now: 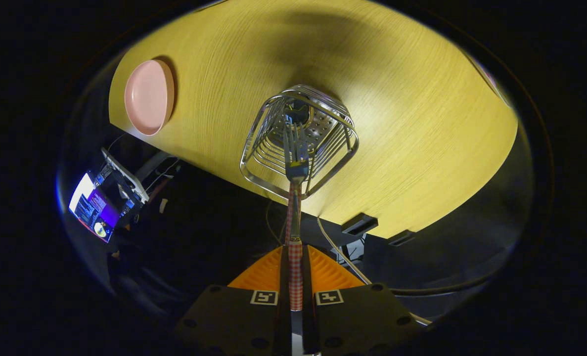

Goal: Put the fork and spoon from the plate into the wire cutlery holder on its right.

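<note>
I look straight down on a yellow wooden table [397,113]. My gripper [295,259] is shut on the red-checked handle of a fork [295,198]. The orange fingers [263,272] press the handle from both sides. The fork points away from me, its tines over the mouth of the wire cutlery holder [299,141], which stands near the table's front edge. Something dark lies at the holder's bottom; I cannot tell what it is. The pink plate [149,97] sits to the left near the table's corner, and nothing shows on it.
Below the table's edge the floor is dark, with a lit screen [93,207] and gear at the left. Cables [342,254] run past the fingers. Two black brackets [358,223] stick out from the table's front edge.
</note>
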Motion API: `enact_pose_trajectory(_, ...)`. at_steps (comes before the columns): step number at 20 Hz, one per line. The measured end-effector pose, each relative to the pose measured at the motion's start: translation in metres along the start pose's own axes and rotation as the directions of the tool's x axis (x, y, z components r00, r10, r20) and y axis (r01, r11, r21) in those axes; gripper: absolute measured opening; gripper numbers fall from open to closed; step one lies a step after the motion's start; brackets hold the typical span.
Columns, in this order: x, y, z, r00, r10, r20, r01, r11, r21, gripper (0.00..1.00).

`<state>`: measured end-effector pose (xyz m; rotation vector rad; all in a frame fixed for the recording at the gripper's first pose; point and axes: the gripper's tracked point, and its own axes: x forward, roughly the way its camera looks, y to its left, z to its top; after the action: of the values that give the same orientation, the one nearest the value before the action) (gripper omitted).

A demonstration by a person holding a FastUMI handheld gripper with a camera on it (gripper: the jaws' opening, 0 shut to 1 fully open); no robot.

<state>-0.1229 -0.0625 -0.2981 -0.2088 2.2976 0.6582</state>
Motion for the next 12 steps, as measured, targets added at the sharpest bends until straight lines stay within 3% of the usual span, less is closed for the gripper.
enact_pose_trajectory(10, -0.002, -0.002, 0.030, 0.998, -0.016, -0.059, 0.018, 1.000, 0.025, 0.14)
enact_pose_trajectory(12, -0.004, -0.004, 0.029, 0.998, -0.020, -0.053, 0.021, 1.000, 0.017, 0.18)
